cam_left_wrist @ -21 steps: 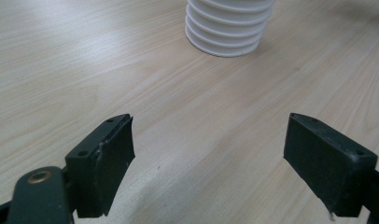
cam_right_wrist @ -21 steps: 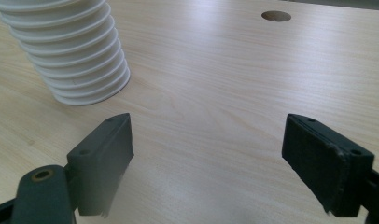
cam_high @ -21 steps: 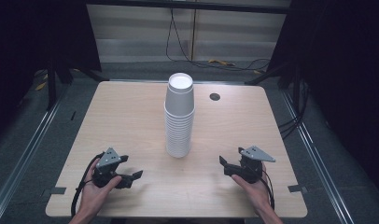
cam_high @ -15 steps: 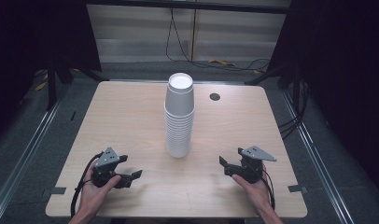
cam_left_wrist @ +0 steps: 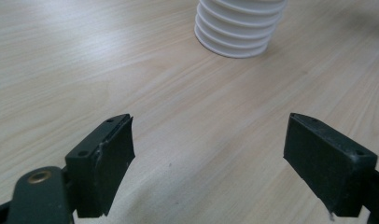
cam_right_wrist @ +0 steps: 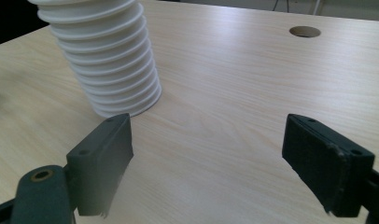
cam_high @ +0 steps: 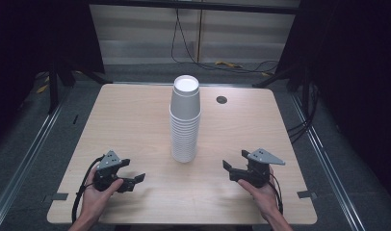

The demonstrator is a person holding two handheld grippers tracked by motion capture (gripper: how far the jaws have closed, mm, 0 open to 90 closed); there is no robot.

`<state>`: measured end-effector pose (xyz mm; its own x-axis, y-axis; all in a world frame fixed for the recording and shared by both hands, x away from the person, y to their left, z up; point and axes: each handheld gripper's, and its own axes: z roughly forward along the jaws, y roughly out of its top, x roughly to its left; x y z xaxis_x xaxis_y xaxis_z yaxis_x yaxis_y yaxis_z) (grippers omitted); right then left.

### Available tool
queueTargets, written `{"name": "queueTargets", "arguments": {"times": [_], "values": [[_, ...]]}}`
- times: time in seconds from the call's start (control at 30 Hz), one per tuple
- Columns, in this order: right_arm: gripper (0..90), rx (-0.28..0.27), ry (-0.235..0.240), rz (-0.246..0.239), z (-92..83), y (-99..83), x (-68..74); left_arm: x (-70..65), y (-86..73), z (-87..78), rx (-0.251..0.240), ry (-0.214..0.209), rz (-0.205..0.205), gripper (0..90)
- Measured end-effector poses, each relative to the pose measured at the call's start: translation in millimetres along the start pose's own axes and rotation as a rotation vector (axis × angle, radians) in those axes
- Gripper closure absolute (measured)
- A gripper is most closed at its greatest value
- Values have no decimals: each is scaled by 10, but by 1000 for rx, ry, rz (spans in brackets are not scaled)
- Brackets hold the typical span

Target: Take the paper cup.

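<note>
Resting low near the front edge of the table [cam_high: 136, 110], left gripper [cam_high: 136, 179] toward the front left corner and right gripper [cam_high: 228, 168] toward the front right, both with jaws spread and nothing between them, well apart from the stack of cups [cam_high: 185, 120] standing upside down at mid-table. Judged likely to go wrong: stack tipped or shoved by a sideways bump, being tall and narrow, or several nested cups lifted together by a pinch placed too low. Counted: one stack, cup number not exactly readable, two grippers, one round hole [cam_high: 221, 100] toward the back right corner.

No readable text, seemingly, anywhere.
</note>
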<state>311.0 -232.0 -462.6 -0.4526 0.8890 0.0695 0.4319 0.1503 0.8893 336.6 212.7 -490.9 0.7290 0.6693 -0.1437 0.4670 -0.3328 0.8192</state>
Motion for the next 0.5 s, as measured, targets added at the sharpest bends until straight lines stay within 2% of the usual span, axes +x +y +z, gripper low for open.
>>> {"name": "queueTargets", "arguments": {"times": [0.07,0.23,0.27,0.4,0.43,0.5], "values": [[155,-2,24,-14,8,47,33,-13,-6,-12,-3,0,1,160],[155,-14,44,-29,12,136,71,-14,-24,-38,-4,1,2,160],[155,-15,64,-30,14,170,88,-11,-26,-39,-6,2,3,160],[150,0,81,-46,15,247,126,-10,-27,-45,-11,-2,2,160],[149,-3,86,-34,12,277,136,-31,-22,-59,-17,-3,12,160],[147,-15,92,-41,-3,351,153,-58,-21,-62,-6,10,45,159]]}}
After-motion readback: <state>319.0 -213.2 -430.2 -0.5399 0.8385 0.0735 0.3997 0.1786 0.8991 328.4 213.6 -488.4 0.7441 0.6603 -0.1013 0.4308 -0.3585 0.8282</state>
